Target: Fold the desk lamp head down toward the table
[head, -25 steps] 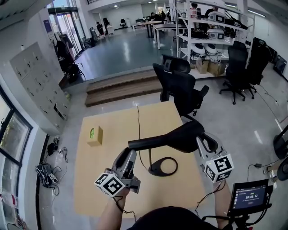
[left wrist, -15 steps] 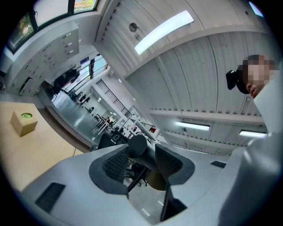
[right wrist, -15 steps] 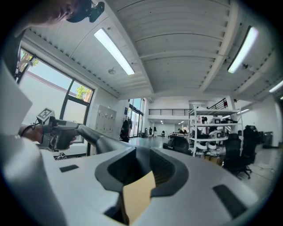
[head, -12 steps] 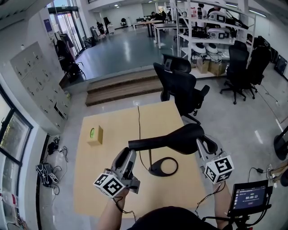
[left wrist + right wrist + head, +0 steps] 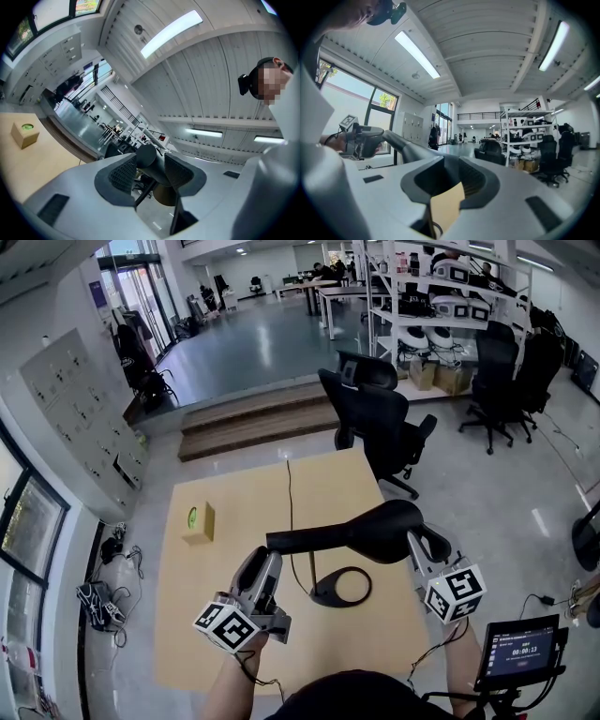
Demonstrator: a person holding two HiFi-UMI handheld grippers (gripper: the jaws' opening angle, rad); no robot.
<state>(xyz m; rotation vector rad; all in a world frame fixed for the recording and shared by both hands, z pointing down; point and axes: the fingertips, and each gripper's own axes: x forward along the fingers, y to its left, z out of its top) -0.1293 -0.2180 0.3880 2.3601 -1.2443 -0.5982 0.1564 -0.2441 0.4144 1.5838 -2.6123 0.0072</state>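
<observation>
The black desk lamp head [image 5: 356, 531] lies roughly level above the tan table [image 5: 225, 615], over its thin stem [image 5: 311, 568] and ring base [image 5: 340, 587]. My left gripper [image 5: 269, 554] reaches up from below and is shut on the head's narrow left end. In the left gripper view, the dark round bar of the lamp head [image 5: 150, 161] sits pinched between the ribbed pads. My right gripper [image 5: 422, 538] holds the wide right end. In the right gripper view, the lamp head [image 5: 408, 147] runs leftward from the jaws to the left gripper [image 5: 361, 140].
A small cardboard box [image 5: 198, 521] with a green dot sits on the table's far left. The lamp's cable [image 5: 289, 502] runs to the far edge. Black office chairs [image 5: 375, 427] stand beyond the table. A screen on a stand [image 5: 520, 648] is at lower right.
</observation>
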